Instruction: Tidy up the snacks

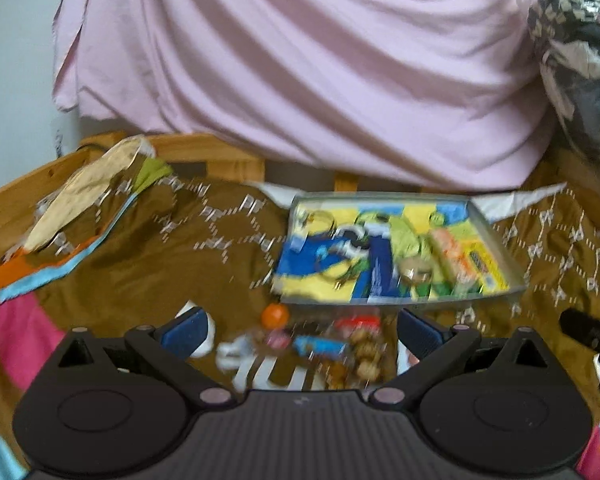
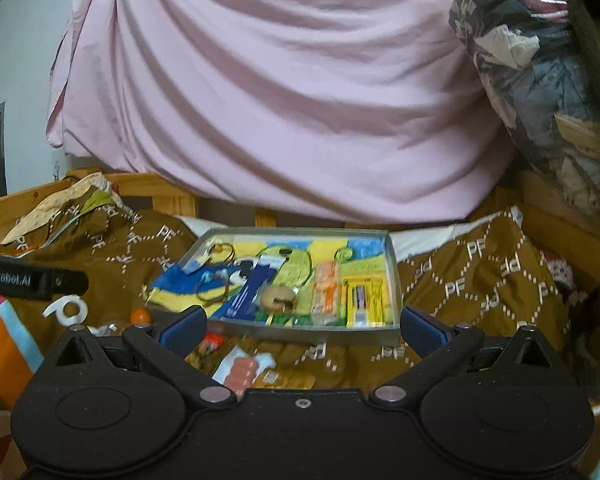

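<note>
Left gripper (image 1: 300, 330): jaws spread wide, nothing between them; it hangs over the loose snacks on the brown cloth.
Right gripper (image 2: 300, 326): jaws spread wide too, empty, with the near wall of the tray at 12 o'clock, just beyond the fingertips.
Step in hand: judged from the empty claws, this is a reach for the next loose snack, between one placing and the next pick.
Loose snacks, left view: an orange ball (image 1: 275, 315) at 11 o'clock of the claw, a blue packet (image 1: 320, 346) dead centre, a clear pack of brown biscuits (image 1: 366, 356) at 2 o'clock; blur hides any others.
Loose snacks, right view: one pack of pink wafers (image 2: 242, 372) lies low between the fingers, at 7 o'clock.
Tray (image 2: 394, 280): one, shallow and grey-rimmed with a cartoon print, at 12 o'clock.
In the tray, counted: four at the near wall, namely a dark blue packet (image 2: 252, 290), a round biscuit (image 2: 276, 298), an orange-and-clear pack (image 2: 326, 288) and a yellow packet (image 2: 364, 298).
Next move calls for: lowering over one small packet, closing on it alone, then carrying it over the rim into the tray's bare left half.
Brown cloth (image 2: 480, 280): one, rumpled, so packets may sit tilted.
</note>
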The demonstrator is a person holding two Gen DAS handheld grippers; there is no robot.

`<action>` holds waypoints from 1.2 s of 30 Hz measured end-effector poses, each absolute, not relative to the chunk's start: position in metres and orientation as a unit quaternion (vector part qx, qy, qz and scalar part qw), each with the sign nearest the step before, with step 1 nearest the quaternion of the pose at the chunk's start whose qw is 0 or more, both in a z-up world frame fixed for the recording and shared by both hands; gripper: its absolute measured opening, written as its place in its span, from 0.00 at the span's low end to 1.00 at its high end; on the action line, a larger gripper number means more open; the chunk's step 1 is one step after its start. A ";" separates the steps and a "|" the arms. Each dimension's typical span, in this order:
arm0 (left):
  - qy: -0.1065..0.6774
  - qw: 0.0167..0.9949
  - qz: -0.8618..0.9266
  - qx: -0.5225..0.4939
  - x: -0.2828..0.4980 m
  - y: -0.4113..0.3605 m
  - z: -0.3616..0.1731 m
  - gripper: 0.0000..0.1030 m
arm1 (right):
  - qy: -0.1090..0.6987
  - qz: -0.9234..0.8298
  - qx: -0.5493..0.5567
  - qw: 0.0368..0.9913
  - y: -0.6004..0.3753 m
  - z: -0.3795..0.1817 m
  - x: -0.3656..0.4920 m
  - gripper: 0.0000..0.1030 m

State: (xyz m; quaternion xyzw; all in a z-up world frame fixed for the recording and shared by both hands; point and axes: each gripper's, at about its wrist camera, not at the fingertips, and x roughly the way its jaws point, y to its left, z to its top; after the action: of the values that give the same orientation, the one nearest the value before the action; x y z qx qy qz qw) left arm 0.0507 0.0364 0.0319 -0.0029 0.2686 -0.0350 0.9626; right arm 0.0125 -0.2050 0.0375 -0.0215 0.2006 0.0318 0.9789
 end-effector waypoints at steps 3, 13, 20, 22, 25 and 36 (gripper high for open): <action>0.282 0.959 -0.030 0.007 0.040 0.036 0.028 1.00 | 0.218 0.028 -0.014 0.975 -0.205 0.033 0.006 0.99; 0.311 0.949 -0.031 0.046 0.038 0.024 0.017 1.00 | 0.282 0.020 -0.010 0.959 -0.205 0.016 0.006 0.99; 0.330 0.941 -0.034 0.065 0.040 0.018 0.009 1.00 | 0.302 0.023 -0.013 0.953 -0.204 0.010 0.011 0.99; 0.334 0.939 -0.034 0.068 0.041 0.016 0.007 1.00 | 0.306 0.025 -0.015 0.952 -0.203 0.009 0.011 0.99; 0.342 0.936 -0.035 0.071 0.043 0.016 0.005 1.00 | 0.311 0.026 -0.019 0.950 -0.201 0.007 0.013 0.99; 0.361 0.928 -0.033 0.079 0.047 0.014 0.000 1.00 | 0.330 0.031 -0.024 0.943 -0.197 0.000 0.016 0.99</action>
State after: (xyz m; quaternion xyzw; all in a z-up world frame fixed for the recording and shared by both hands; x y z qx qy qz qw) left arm 0.0473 0.0139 -0.0001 0.0786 0.3614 -0.0332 0.9285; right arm 0.0161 -0.1972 0.0000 -0.0239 0.3297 0.0315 0.9433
